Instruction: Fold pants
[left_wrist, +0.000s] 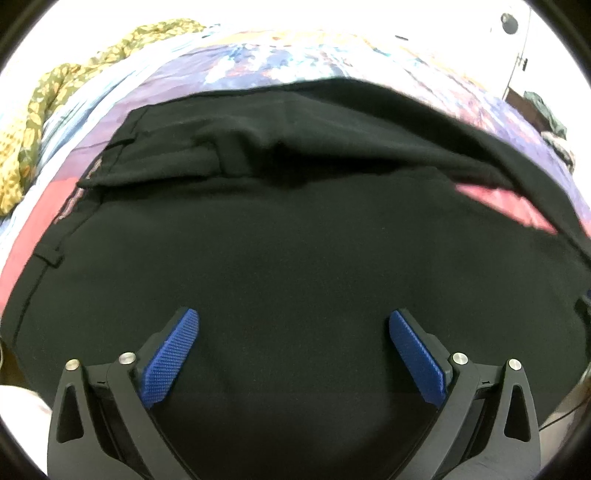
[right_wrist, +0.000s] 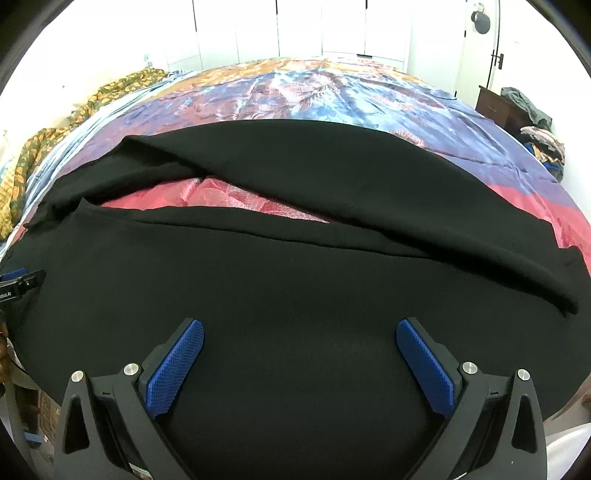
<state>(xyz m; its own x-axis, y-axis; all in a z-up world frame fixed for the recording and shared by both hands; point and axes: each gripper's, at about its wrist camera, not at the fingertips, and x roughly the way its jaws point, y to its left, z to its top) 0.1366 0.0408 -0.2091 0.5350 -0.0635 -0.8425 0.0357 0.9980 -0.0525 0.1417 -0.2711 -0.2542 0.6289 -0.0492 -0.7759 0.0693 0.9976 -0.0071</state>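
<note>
Pants (right_wrist: 295, 288) lie crosswise — waistband left, legs (right_wrist: 369, 192) right.

The black pants (left_wrist: 295, 240) run past the bottom edge in both views, their lower part hidden behind the gripper frames. The left view is blurred. At the right view's left edge, the left gripper (right_wrist: 16, 282) shows only partly.
</note>
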